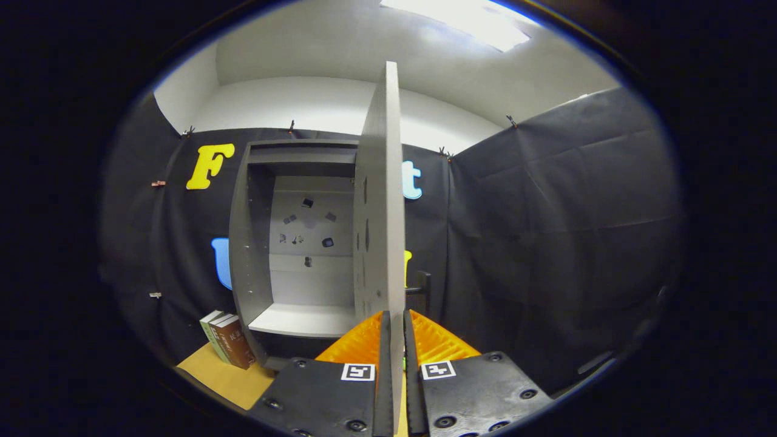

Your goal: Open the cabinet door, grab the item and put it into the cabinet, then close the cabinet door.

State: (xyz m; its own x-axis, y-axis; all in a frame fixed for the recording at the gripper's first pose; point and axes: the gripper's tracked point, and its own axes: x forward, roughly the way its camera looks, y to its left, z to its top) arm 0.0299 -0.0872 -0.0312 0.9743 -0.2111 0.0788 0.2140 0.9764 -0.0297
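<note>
The grey cabinet [249,243] stands open against the booth wall, and its inside shelf [303,320] is bare. The cabinet door [381,200] is swung out toward me and I see it edge-on, with its dark handle [425,291] sticking out on the right face. My gripper [396,331] straddles the door's lower free edge, one finger on each face, both pressing on the panel. Several upright books [227,340] lean beside the cabinet's lower left corner, well to the left of the fingers.
A wooden tabletop [224,376] carries the books and the cabinet. Black cloth walls close in behind the cabinet and along the right side. Small dark marks dot the cabinet's back panel [309,224].
</note>
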